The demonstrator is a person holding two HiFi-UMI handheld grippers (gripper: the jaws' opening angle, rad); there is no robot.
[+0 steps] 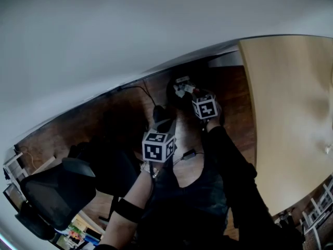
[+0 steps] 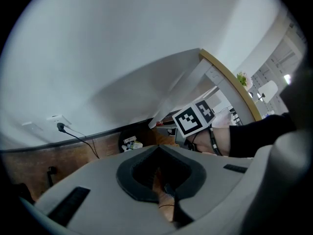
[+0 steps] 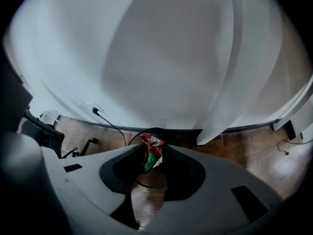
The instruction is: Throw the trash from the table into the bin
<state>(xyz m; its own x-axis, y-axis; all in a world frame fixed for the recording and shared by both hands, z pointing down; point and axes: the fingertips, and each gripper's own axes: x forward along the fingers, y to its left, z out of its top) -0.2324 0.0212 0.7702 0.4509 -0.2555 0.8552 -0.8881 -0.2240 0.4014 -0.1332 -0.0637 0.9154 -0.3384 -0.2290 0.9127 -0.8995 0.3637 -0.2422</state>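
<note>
Right gripper view shows the right hand-held gripper partly closed, its jaws pinching a crumpled red-and-green wrapper. The wrapper's long axis runs along the jaw line and its red end projects past the tips. The dark rim of the bin appears directly beyond that projecting end, so the bin lies ahead of and below the jaws on the line they point along.

Head view confirms the relation. The right hand-held gripper points steeply down over the mouth of the bin, which stands on the wooden floor beside the light surface. Pale trash already lies inside it.

The left hand-held gripper has its jaws drawn together, with only a sliver of floor showing between them and nothing held. It sits further back from the bin than the right one.

Judgement: the release belongs to the right hand-held gripper. Opening the jaws should drop the wrapper into the bin, provided the tips are over the mouth rather than its near rim, which cannot be confirmed.
</note>
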